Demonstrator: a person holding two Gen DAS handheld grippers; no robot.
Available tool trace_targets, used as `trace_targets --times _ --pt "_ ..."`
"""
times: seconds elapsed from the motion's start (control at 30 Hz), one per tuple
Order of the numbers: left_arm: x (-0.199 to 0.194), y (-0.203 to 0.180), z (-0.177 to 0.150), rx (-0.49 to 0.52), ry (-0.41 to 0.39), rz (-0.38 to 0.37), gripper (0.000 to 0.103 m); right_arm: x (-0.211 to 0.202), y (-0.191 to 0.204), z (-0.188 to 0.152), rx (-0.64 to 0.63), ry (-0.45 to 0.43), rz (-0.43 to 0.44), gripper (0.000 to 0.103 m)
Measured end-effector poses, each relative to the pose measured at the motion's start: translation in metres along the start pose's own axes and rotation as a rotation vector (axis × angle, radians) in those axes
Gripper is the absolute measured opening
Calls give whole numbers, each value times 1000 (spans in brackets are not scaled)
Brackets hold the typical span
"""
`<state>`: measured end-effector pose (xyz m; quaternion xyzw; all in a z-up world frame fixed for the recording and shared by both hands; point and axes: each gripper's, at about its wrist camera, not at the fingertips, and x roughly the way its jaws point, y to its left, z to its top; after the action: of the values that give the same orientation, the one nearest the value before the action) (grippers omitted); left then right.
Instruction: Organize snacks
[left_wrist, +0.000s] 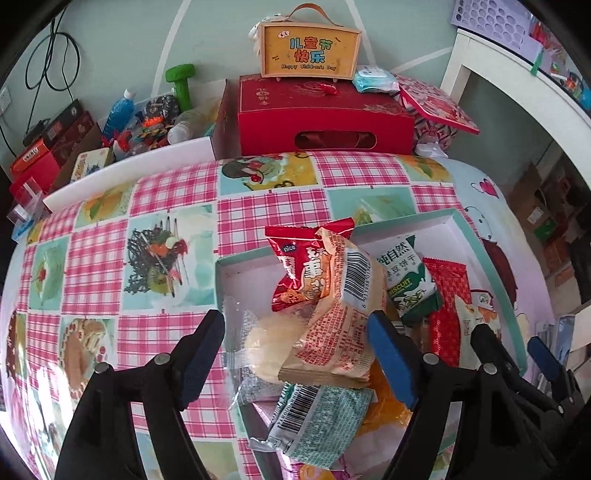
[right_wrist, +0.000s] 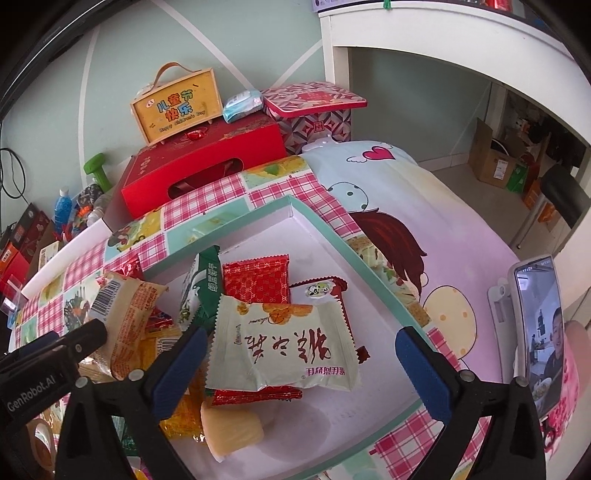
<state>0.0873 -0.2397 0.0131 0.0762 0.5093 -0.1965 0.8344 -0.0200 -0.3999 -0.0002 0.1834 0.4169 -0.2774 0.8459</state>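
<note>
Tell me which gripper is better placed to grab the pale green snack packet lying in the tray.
Right. The right gripper is open with the pale green packet lying between its fingers; the left gripper is over the orange packet.

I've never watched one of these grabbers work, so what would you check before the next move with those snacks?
1. Left gripper open around the orange packet: ok.
2. Its fingers touching that packet: cannot tell.
3. Right gripper open: ok.
4. Pale green packet between its fingers, not yet gripped: ok.
5. Bare floor left in the tray for sorting: ok.
6. Snacks lying in one layer: not ok, they overlap.
</note>
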Motion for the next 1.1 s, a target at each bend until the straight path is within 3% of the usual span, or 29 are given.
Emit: trace_targets --times 0.17,0.33,1.1 --pt "-2 -1 0 2 -1 -4 80 -3 1 1 -4 -12 -1 103" --pt "-7 4 0 -11 -9 -22 89 -4 5 0 -21 -12 2 103" --pt "-48 53 -26 -88 -63 -120 89 -27 38 -15 -112 -52 29 103"
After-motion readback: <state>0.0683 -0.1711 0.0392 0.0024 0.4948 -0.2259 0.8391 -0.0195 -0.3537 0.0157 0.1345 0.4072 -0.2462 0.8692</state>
